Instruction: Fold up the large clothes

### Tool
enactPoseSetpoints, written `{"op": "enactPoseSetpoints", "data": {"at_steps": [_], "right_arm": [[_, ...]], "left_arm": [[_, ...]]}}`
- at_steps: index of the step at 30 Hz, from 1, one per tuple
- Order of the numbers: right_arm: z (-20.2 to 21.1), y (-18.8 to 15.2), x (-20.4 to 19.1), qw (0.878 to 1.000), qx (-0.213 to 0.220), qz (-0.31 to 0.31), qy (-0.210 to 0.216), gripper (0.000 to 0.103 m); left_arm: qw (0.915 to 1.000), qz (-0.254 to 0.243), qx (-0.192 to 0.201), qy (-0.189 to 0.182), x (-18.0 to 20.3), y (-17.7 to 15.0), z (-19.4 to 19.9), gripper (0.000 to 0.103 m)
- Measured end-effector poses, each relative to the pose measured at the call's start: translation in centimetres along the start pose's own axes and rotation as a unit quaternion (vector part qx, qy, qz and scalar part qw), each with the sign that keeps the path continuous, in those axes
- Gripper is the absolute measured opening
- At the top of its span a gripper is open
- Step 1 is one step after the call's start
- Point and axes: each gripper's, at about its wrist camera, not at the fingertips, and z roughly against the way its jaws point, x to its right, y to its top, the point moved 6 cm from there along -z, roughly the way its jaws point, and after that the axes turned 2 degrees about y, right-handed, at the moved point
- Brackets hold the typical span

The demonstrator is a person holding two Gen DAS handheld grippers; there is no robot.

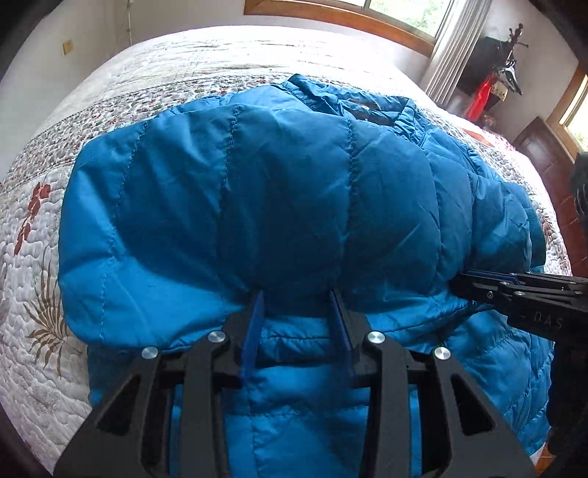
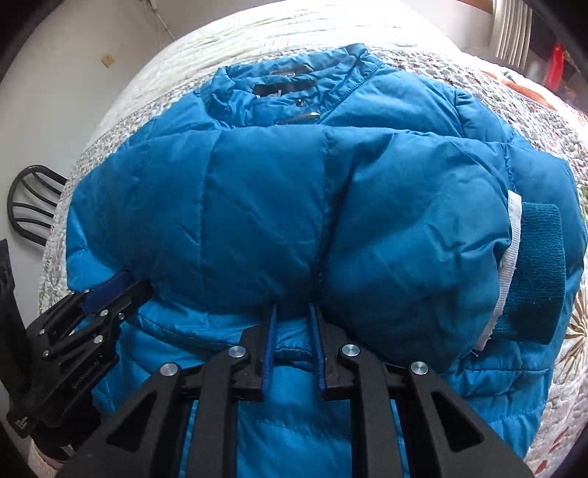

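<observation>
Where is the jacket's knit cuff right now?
In the right wrist view, the knit cuff lies at the jacket's right edge, on the folded sleeve, beside the floral quilt.

Quilted floral bed (image 1: 44,235), white walls (image 1: 33,73), wood-framed window (image 1: 404,14) (daylight outside).

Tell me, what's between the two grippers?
Only puffy blue jacket. In the right wrist view, the left gripper and right gripper both reach under the same folded-over roll, with nothing else between them.
</observation>
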Motion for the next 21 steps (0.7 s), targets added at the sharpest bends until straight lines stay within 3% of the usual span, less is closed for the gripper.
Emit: {"op": "enactPoseSetpoints", "data": {"at_steps": [4, 8, 13, 17, 21], "right_arm": [[3.8, 0.9, 0.5, 0.998, 0.042, -0.003, 0.035, 0.018], [6.1, 3.7, 2.3, 0.997, 0.072, -0.014, 0.004, 0.020], [3.6, 6.0, 5.5, 0.998, 0.037, -0.041, -0.021, 0.018], [0.5, 5.7, 6.9, 0.998, 0.007, -0.063, 0.001, 0.016], [-0.5, 5.6, 7.6, 0.997, 0.010, -0.070, 0.007, 0.014]], "left_arm": [[0.9991, -0.003, 0.041, -0.010, 0.2, 1.9, 2.7, 0.035], [0.9983, 0.006, 0.059, 0.003, -0.2, 5.3, 2.8, 0.035], [0.9994, 0.009, 0.028, 0.016, -0.8, 7.4, -0.4, 0.035], [0.9996, -0.009, 0.020, 0.021, -0.9, 6.9, -1.8, 0.036], [0.9985, -0.029, 0.024, 0.039, -0.6, 6.5, -2.2, 0.036]]}}
